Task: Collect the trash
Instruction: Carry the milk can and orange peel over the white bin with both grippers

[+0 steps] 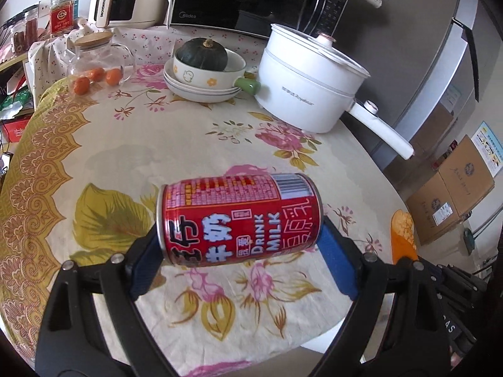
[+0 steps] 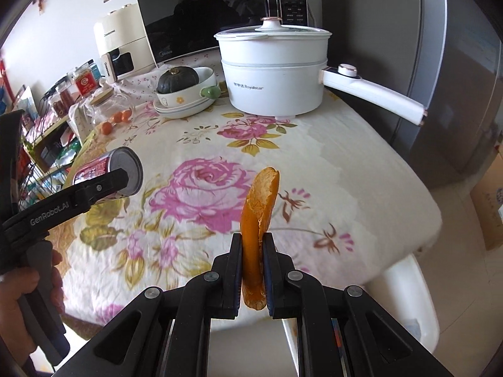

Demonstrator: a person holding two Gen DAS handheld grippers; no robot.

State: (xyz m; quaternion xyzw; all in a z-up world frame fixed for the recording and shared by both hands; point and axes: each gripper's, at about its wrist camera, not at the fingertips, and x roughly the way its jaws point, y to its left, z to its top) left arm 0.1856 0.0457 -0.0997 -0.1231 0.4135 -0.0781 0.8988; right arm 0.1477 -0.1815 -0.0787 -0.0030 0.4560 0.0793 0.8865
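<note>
Red milk can [image 1: 240, 218] sideways, barcode showing, orange peel [image 2: 259, 216] upright

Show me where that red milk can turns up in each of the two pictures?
Left wrist view: red milk can lies sideways at lower centre, clamped end to end.
Right wrist view: same can at the left edge, its grey end facing the camera.
Shared landmark: the white electric pot.

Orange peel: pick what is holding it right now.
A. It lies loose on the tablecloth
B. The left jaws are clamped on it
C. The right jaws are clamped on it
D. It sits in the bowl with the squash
C: the peel stands pinched in the right gripper, clear of the tablecloth; the left gripper holds the can.
</note>
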